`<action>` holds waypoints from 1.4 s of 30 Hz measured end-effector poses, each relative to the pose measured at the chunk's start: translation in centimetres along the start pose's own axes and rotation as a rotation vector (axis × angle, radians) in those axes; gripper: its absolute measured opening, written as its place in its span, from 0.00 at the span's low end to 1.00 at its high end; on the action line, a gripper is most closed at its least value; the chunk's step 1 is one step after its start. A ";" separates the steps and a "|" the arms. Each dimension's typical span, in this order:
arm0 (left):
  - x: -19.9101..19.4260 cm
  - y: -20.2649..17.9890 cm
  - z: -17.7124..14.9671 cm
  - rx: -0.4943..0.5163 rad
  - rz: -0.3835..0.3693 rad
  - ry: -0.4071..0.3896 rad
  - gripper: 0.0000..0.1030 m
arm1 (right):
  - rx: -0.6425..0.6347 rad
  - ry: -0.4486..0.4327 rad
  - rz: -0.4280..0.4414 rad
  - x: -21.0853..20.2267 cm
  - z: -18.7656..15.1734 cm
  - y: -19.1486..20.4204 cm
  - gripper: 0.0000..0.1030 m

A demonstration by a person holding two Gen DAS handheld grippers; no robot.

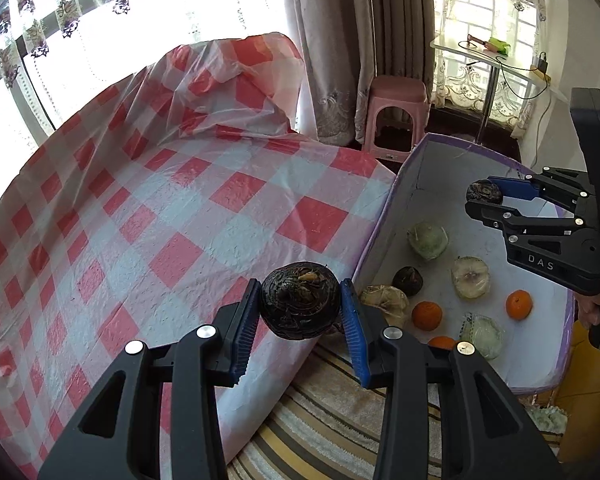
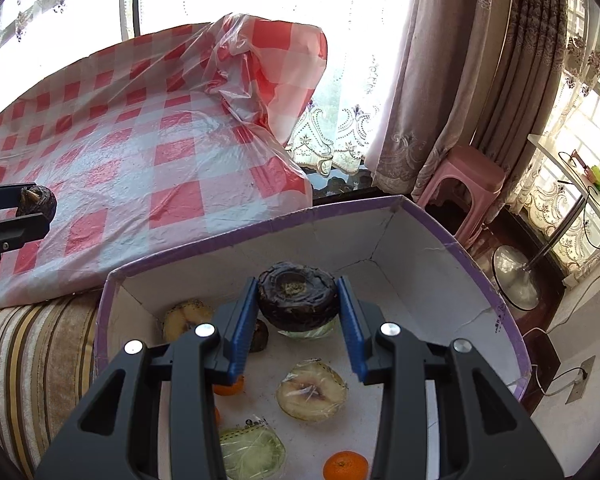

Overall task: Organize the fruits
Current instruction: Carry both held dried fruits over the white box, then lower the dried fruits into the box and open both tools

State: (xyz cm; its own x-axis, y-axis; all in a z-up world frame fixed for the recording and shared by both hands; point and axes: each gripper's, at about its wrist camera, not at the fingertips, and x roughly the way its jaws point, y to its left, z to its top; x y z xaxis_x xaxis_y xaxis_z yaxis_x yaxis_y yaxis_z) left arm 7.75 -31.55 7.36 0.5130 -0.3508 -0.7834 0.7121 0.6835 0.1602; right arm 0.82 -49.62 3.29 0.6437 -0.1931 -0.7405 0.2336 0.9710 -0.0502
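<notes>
My left gripper is shut on a dark round fruit, held over the edge of the red-and-white checked cloth. My right gripper is shut on a second dark, flattish fruit above the white box with a purple rim. The right gripper also shows in the left wrist view over that box. In the box lie oranges, wrapped cut fruit halves, a wrapped green piece and another dark fruit.
A striped sofa cushion lies under the box and cloth. A pink stool, curtains, a floor stand base and a small side table stand beyond. A hand holds the right gripper's handle.
</notes>
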 end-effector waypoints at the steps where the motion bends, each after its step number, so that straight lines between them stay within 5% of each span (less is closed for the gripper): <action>1: 0.3 -0.6 0.2 0.014 -0.004 0.006 0.37 | 0.003 0.003 -0.004 0.1 -0.2 -0.3 0.39; 22: 8.2 -10.4 1.7 0.189 -0.066 0.131 0.37 | 0.056 0.096 -0.111 2.4 -4.0 -6.0 0.39; 42: 10.4 -12.8 1.4 0.196 -0.085 0.157 0.37 | 0.072 0.115 -0.129 4.0 -4.6 -6.5 0.39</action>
State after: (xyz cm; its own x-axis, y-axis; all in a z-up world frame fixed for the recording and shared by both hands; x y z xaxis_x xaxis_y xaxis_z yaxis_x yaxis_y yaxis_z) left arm 4.71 -44.84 -2.01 0.3777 -0.2880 -0.8800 0.8366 0.5134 0.1910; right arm -1.46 -56.04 -2.43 0.5183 -0.2935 -0.8032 0.3627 0.9260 -0.1043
